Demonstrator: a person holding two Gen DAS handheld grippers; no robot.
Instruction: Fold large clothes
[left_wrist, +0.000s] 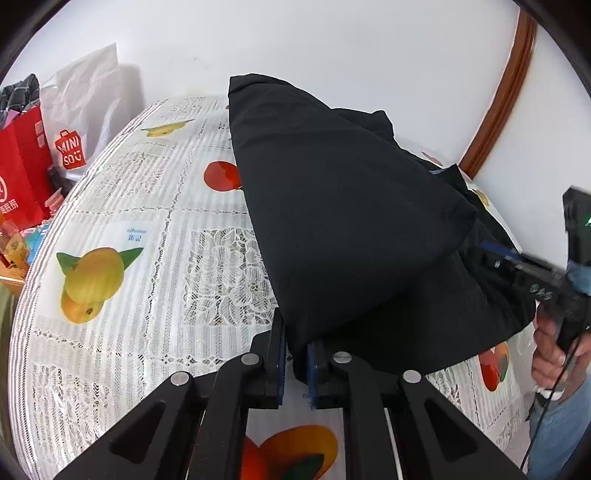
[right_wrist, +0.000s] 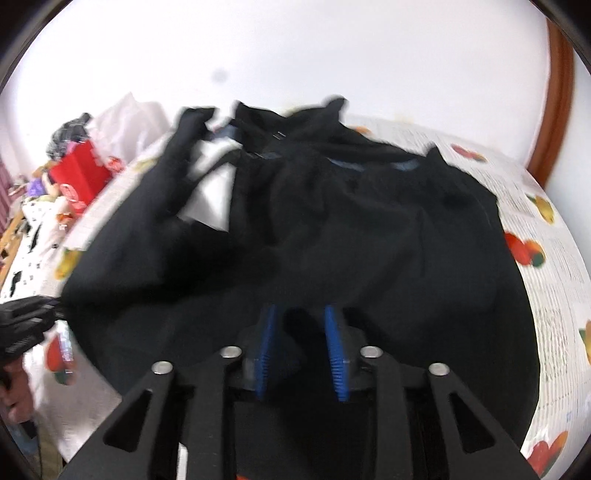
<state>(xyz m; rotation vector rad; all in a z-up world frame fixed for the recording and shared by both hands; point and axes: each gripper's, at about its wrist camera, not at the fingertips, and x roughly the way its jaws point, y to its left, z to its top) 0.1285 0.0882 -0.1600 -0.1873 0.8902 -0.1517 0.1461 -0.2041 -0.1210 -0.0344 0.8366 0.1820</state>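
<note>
A large black garment (left_wrist: 351, 221) lies on the table, one part lifted into a raised fold. My left gripper (left_wrist: 295, 339) is shut on its near edge, and the cloth is pinched between the blue pads. In the right wrist view the garment (right_wrist: 369, 240) spreads rumpled over the table, with a white inner patch (right_wrist: 214, 192) showing. My right gripper (right_wrist: 301, 314) stands open just over the cloth, its blue pads (right_wrist: 334, 350) apart. The same right gripper (left_wrist: 491, 251) reaches into the garment's right side in the left wrist view. The left gripper (right_wrist: 26, 321) shows blurred at the left edge.
The round table (left_wrist: 147, 221) has a lace cloth printed with fruit. A red bag (left_wrist: 22, 173) and a white MINISO bag (left_wrist: 81, 110) stand beyond its left edge. A person's hand (left_wrist: 554, 350) holds the right gripper's handle. A wooden door frame (left_wrist: 498, 103) runs along the wall.
</note>
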